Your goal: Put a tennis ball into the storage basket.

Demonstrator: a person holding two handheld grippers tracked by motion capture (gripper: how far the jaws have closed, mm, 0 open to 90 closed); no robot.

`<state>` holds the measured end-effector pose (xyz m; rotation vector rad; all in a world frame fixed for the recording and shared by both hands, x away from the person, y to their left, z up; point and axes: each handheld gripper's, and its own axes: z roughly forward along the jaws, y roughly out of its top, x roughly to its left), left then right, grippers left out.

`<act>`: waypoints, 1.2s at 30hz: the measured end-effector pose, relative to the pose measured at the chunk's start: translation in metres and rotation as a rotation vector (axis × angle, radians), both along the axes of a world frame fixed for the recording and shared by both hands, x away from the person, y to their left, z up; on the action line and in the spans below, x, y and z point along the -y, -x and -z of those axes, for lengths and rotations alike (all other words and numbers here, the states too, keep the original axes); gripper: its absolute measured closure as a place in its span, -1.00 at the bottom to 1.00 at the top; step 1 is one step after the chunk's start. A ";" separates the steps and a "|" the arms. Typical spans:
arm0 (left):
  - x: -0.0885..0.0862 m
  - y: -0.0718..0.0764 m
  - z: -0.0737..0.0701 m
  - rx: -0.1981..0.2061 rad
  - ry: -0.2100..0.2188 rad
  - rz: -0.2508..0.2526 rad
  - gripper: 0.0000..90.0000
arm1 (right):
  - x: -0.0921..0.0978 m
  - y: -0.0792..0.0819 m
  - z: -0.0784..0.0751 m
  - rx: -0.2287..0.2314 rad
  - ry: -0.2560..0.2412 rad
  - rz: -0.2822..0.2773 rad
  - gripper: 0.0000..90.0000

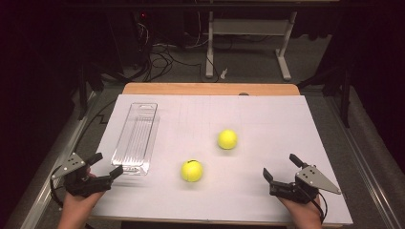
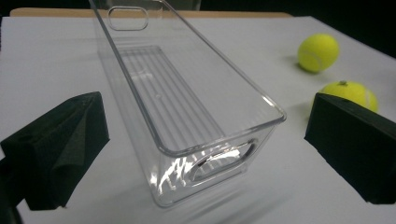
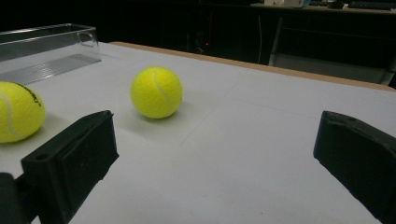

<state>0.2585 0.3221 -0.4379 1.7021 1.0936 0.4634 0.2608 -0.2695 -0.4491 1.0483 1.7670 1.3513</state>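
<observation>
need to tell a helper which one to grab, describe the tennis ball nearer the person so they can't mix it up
On the white table, look right of the clear bin by the left tool. Two yellow balls lie there; it is the near ball, close to the bin's near end. Unlike the far ball, it shows a dark mark on top.

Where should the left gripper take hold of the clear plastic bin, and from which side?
Probably the near short wall of the clear bin, from above with one jaw inside: the open left gripper already faces that end, and the thin upright wall suits a pinch.
</observation>
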 end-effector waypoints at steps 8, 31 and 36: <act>0.000 0.001 0.001 -0.052 -0.019 -0.002 -0.99 | 0.000 0.000 0.000 -0.001 -0.002 -0.002 -1.00; 0.014 -0.009 0.016 -0.232 -0.160 0.047 -0.99 | -0.001 -0.001 0.002 -0.017 -0.002 -0.018 -1.00; 0.015 -0.012 0.020 -0.282 -0.173 0.043 -0.99 | -0.001 -0.002 0.003 -0.017 0.001 -0.019 -1.00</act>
